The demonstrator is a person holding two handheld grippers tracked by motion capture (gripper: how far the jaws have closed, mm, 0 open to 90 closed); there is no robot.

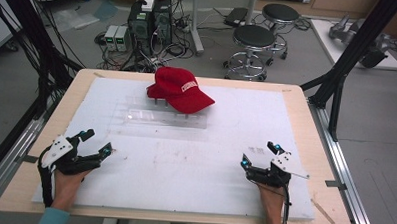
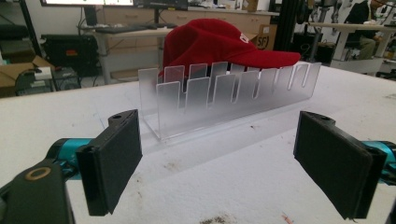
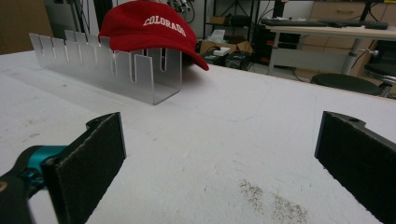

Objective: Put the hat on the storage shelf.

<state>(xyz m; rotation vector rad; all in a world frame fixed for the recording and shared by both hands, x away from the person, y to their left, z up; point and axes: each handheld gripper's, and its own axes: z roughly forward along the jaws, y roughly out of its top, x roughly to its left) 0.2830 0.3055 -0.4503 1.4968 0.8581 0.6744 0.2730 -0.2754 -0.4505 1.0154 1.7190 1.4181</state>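
- The left gripper [image 1: 96, 142] rests low on the white table cover [image 1: 194, 167] at about 8 o'clock in the high view, held by the person's left hand [image 1: 66, 185]; its jaws stand wide apart with nothing between them.
- In the left gripper view, the two black pads [image 2: 112, 158] sit at 8 and 4 o'clock, with bare, lightly speckled cover between them.
- The right gripper [image 1: 258, 154] rests at about 4 o'clock in the high view, held by the right hand [image 1: 272, 202]; it too is released, jaws spread and holding nothing.
- In the right gripper view, its pads [image 3: 88, 163] sit at 8 and 4 o'clock, and a dark gritty smudge [image 3: 273, 200] lies on the cover at about 6 o'clock.
- The two grippers are well apart from each other, near the table's front edge.
- Farther on, toward 12 o'clock, a clear slotted acrylic rack [image 1: 159, 116] lies lengthwise across the cover, well apart from both grippers.
- The red cap [image 1: 180, 89] rests on the rack's far side, propped on its upright teeth, with its brim pointing toward 4 o'clock in the high view; white lettering on the front reads COLORADO.
- Beyond the table, at 12 to 1 o'clock, two black stools [image 1: 254, 44] and computer towers [image 1: 149, 20] stand on the floor.
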